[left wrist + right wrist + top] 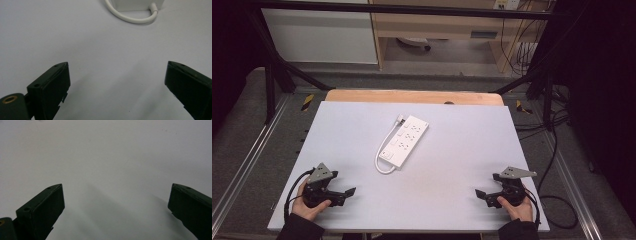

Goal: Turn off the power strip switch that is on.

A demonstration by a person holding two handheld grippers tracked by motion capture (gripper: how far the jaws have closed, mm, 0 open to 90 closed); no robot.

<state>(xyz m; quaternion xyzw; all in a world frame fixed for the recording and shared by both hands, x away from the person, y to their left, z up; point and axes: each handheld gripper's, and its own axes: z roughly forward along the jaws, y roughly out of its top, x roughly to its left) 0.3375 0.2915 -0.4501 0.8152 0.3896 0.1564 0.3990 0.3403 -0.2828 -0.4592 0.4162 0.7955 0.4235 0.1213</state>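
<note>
- Your left gripper [346,192] rests near the table's [362,125] front edge, jaws wide and empty, well short of the power strip [406,140].
- Your right gripper [481,195] sits wide and empty too, bare tabletop between it and the strip.

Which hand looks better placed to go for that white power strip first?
Probably the left. The left hand-held gripper lies nearer the power strip, and its own view shows open jaws facing the looped cable. The right hand-held gripper, also open, sits farther away.

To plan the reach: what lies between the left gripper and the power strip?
Nothing: bare white table separates the left gripper from the power strip, seen in the left gripper view.
</note>
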